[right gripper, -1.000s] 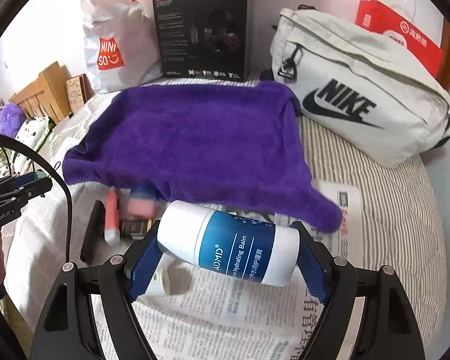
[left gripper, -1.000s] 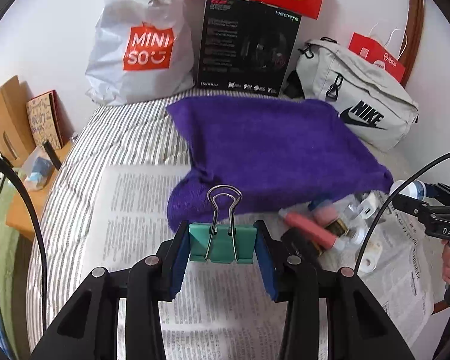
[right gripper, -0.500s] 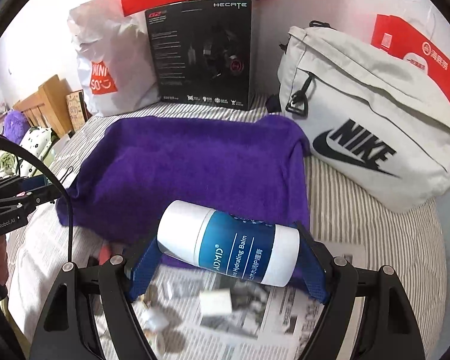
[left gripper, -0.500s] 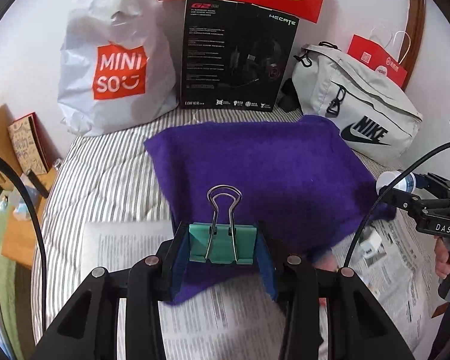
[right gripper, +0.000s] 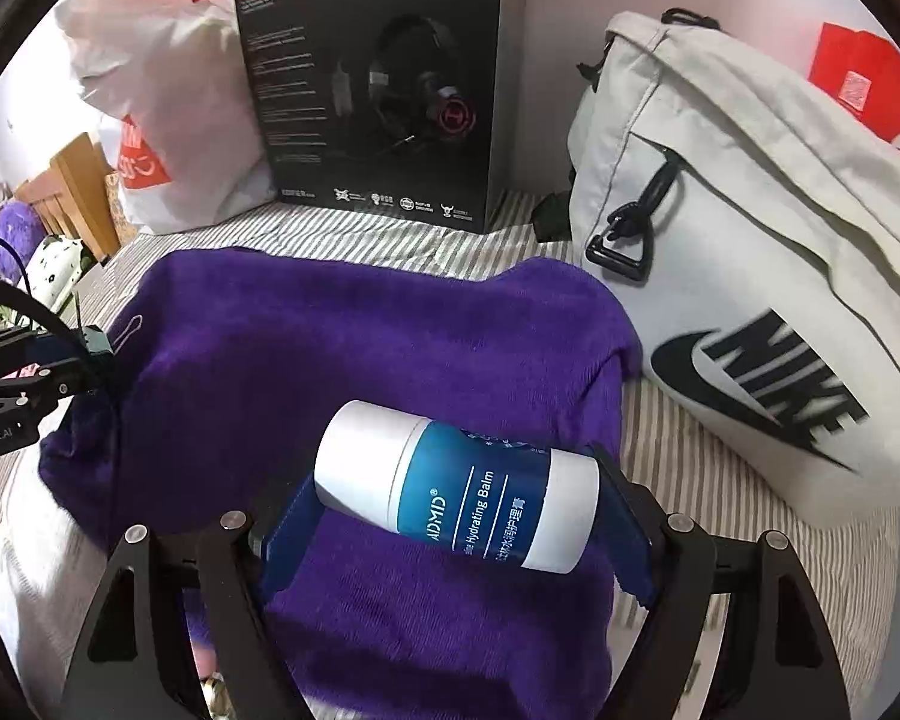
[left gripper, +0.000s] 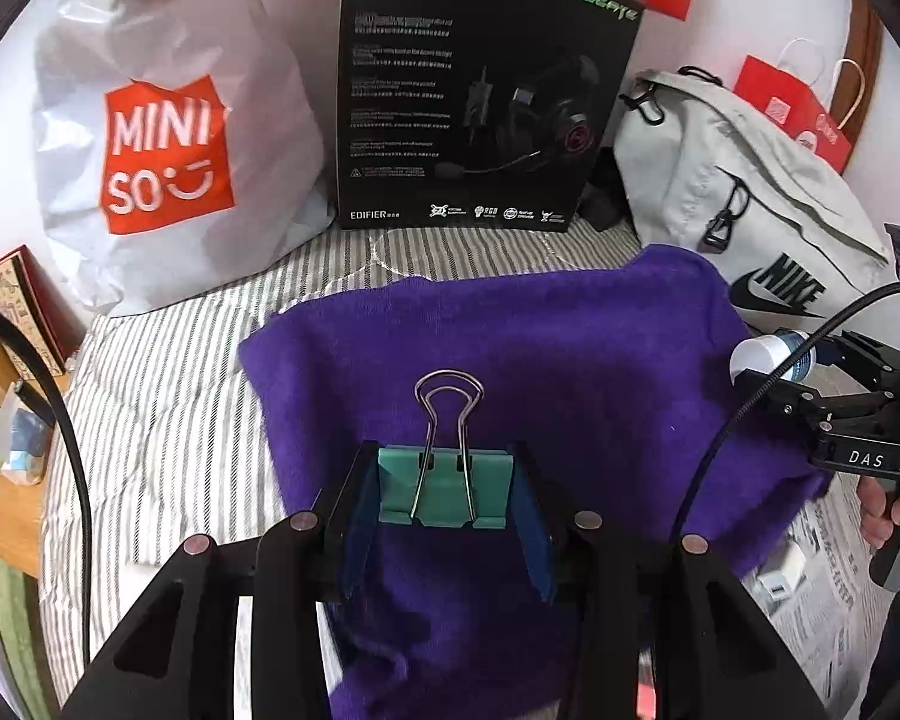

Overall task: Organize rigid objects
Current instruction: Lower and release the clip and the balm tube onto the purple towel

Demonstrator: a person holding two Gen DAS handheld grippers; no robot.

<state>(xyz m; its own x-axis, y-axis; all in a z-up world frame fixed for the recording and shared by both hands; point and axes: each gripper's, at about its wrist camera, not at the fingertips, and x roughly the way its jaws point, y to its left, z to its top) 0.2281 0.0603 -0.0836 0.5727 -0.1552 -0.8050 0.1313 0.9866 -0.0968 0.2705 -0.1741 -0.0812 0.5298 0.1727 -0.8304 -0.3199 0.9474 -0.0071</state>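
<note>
My left gripper point(left gripper: 444, 492) is shut on a teal binder clip point(left gripper: 444, 489), its wire handles pointing away, held above a purple towel point(left gripper: 510, 360). My right gripper point(right gripper: 456, 501) is shut on a white and blue hydrating balm bottle point(right gripper: 456, 492), lying crosswise between the pads, also over the purple towel point(right gripper: 360, 360). In the left wrist view the right gripper point(left gripper: 798, 372) with the balm bottle point(left gripper: 768, 354) shows at the right edge. In the right wrist view the left gripper point(right gripper: 90, 354) shows at the left edge.
Behind the towel stand a white Miniso bag point(left gripper: 162, 150), a black headset box point(left gripper: 480, 102) and a grey Nike bag point(right gripper: 750, 252). Red paper bags point(left gripper: 798, 114) lean on the wall. Newspaper point(left gripper: 828, 588) with a small white item point(left gripper: 783, 579) lies at right on the striped bedding point(left gripper: 168, 420).
Both grippers have moved forward over the purple towel, keeping the clip and the bottle. The newspaper and the small items on it have slid out of view below.
</note>
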